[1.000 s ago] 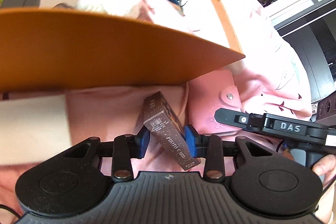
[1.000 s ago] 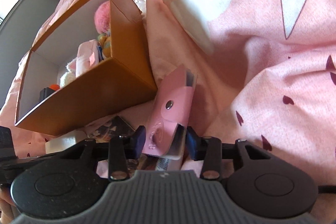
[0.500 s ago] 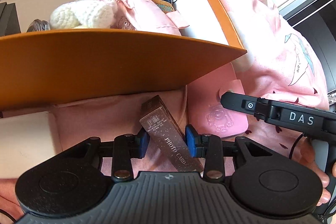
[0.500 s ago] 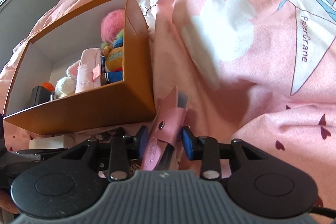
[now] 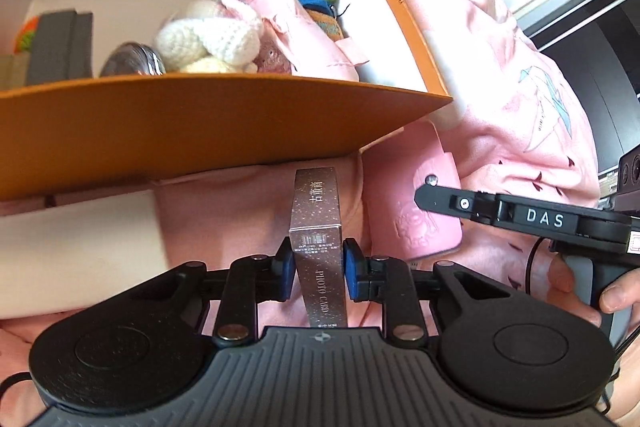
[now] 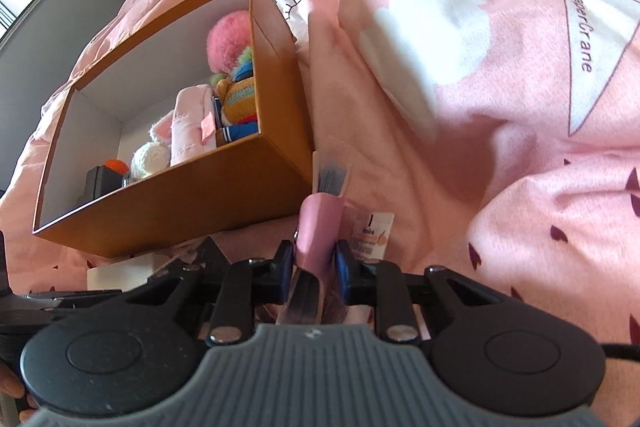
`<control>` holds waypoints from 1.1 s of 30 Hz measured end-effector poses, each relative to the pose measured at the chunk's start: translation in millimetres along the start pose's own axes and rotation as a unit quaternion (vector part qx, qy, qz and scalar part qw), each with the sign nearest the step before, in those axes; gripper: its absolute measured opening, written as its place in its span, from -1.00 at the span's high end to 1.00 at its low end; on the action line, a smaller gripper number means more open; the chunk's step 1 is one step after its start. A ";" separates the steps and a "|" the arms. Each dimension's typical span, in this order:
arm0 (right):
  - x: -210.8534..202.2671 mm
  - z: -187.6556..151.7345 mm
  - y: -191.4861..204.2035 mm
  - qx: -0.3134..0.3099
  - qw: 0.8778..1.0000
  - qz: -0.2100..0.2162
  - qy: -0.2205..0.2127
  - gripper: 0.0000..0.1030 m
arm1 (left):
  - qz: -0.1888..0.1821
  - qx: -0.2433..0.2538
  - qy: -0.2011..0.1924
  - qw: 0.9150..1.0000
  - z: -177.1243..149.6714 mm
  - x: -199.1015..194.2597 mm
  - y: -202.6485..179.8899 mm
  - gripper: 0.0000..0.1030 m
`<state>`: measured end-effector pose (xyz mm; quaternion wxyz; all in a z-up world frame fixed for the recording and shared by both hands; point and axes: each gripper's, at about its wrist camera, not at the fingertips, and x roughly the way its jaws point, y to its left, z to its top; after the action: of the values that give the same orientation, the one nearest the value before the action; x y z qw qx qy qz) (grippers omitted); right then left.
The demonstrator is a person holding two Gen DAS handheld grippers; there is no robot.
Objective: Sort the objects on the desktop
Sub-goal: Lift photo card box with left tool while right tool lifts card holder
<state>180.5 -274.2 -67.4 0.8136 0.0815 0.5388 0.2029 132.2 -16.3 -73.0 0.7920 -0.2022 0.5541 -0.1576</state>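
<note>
My left gripper [image 5: 316, 269] is shut on a brown glittery photo card box [image 5: 318, 223] and holds it upright just in front of the orange box [image 5: 200, 123]. My right gripper [image 6: 314, 265] is shut on a pink snap case [image 6: 318, 227] with cards inside, held on edge to the right of the orange box [image 6: 180, 195]. The pink case also shows in the left wrist view [image 5: 412, 203], with the right gripper's black body beside it. The orange box holds several plush toys and a pink pouch [image 5: 304, 35].
Everything lies on a pink bedspread [image 6: 480, 67]. A white flat box [image 5: 76, 251] lies in front of the orange box at the left. A small white packet [image 6: 370, 231] lies behind the right fingers. Dark blocks [image 5: 56, 47] sit in the box's left end.
Both grippers have risen and drawn back from the orange box. The photo card box went from tilted to upright. The pink case turned edge-on in the right gripper.
</note>
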 end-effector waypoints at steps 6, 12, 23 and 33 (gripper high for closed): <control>-10.7 -22.6 27.8 -0.043 0.998 0.035 0.004 0.53 | 0.043 0.039 0.026 0.998 -7.8 -20.9 -7.2 0.50; 7.4 -32.4 61.1 -0.108 0.993 0.040 0.014 0.53 | 0.075 0.052 0.026 0.995 -12.7 -23.5 -1.6 0.50; 19.3 -32.0 62.4 -0.129 0.991 0.022 0.030 0.44 | 0.082 0.045 -0.022 0.995 -18.1 -3.3 -5.8 0.45; 20.6 -28.1 62.4 -0.132 0.990 0.023 0.037 0.43 | 0.088 0.038 -0.014 0.995 -16.0 9.2 -2.2 0.40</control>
<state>146.8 -211.6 -74.3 0.7916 -0.0217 0.5353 0.2939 120.1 -24.9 -84.3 0.8173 -0.1249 0.5525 -0.1053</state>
